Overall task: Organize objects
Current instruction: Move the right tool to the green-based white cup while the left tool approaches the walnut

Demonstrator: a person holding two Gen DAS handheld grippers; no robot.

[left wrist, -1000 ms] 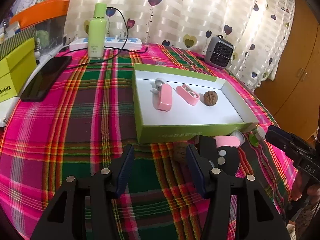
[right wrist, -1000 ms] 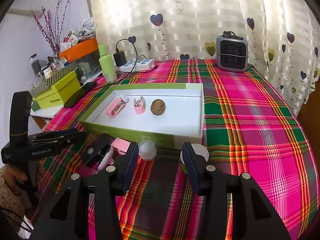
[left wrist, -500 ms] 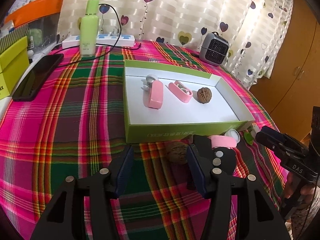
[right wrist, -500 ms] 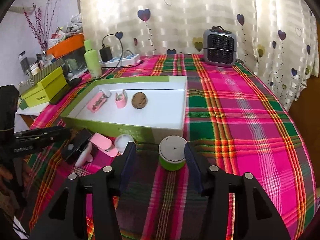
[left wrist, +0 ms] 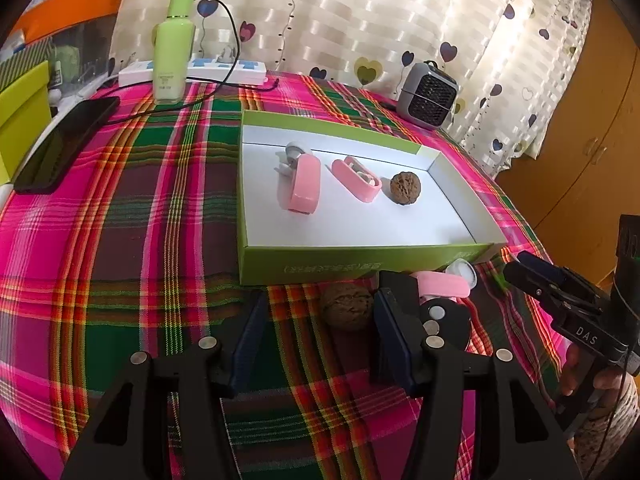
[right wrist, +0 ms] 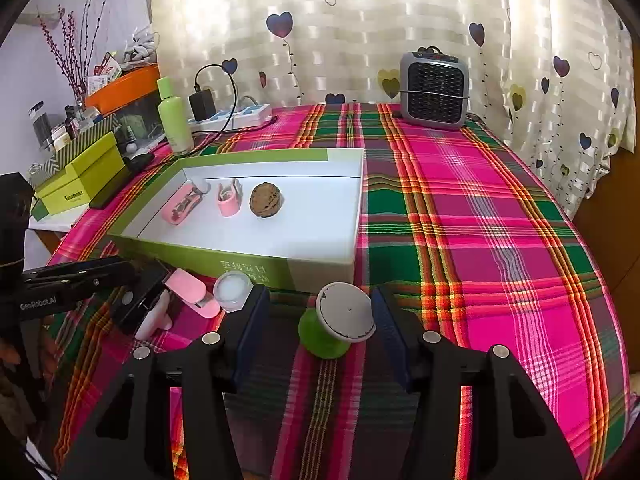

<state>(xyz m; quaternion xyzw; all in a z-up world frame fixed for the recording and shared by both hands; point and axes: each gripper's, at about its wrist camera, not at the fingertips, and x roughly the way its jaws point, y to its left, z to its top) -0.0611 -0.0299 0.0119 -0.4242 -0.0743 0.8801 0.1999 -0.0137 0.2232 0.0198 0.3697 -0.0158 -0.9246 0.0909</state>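
Observation:
A green tray with a white floor [left wrist: 256, 240] [right wrist: 320, 256] lies on the plaid tablecloth. It holds two pink cases [left wrist: 305, 185] [left wrist: 357, 178] and a walnut [left wrist: 405, 187] [right wrist: 265, 199]. In front of it lie a second walnut [left wrist: 346, 307], a pink case [right wrist: 188, 289], a clear lidded pot [right wrist: 233, 291], a black heart-shaped object [left wrist: 448, 322] and a green knob with a white cap [right wrist: 338, 326]. My left gripper [left wrist: 318, 344] is open, the loose walnut just inside its right finger. My right gripper [right wrist: 316, 332] is open around the green knob.
A small grey heater [right wrist: 434, 88] stands at the back. A green bottle [left wrist: 172, 46], a power strip [left wrist: 208, 70], a black phone [left wrist: 64, 144] and green boxes [right wrist: 80, 176] are at the left. The table edge drops off on the right.
Both grippers have moved forward. The loose walnut has come between my left fingers, and the green knob now sits between my right fingers.

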